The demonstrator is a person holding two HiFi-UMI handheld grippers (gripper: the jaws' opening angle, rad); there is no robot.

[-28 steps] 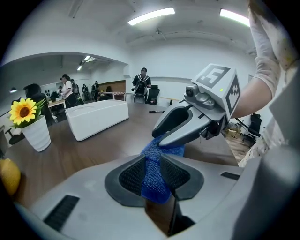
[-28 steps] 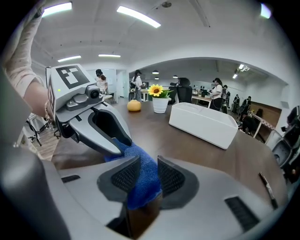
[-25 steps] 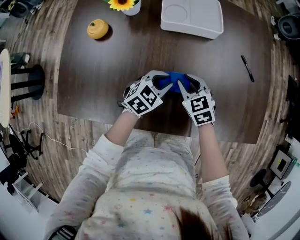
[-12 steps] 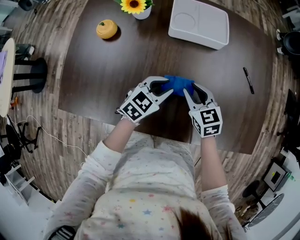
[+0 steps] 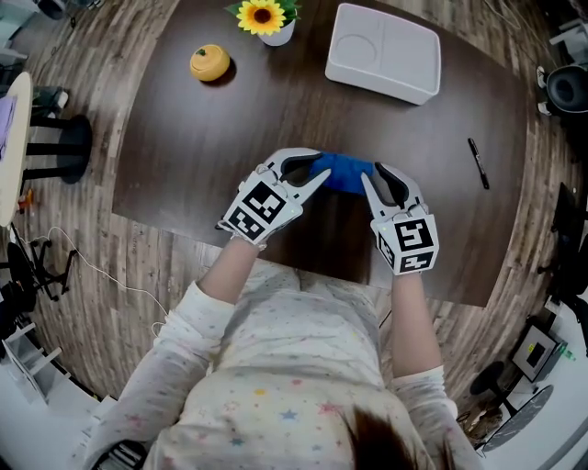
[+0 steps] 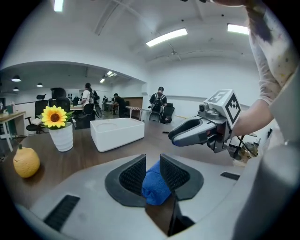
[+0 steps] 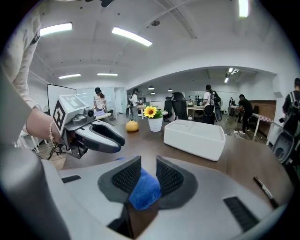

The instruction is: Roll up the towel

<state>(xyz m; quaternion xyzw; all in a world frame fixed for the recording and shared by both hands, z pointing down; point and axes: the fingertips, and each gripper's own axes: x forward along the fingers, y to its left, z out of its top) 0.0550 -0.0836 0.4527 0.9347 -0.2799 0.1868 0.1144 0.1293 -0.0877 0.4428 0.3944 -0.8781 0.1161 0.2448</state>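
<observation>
In the head view, the left tongs (image 5: 317, 173) and right tongs (image 5: 370, 180) point toward each other over the near half of the dark counter (image 5: 184, 138). A blue towel (image 5: 346, 171) spans the gap between them. The housings hide the grip from above, but the gripper views show it. The left tongs are clamped on one end of the towel and the right tongs on the other, with the ribbed pads pressed into the cloth. The towel is a tight, plump roll of fuzzy blue cloth, and each end bulges out past the pads toward the camera. Farther off lie a pen (image 5: 478, 163), a white tray (image 5: 418, 55), a potted sunflower (image 5: 263, 16) and a yellow-orange fruit (image 5: 210, 62). Only the gripper views show the office and the people (image 7: 209, 101) beyond.
</observation>
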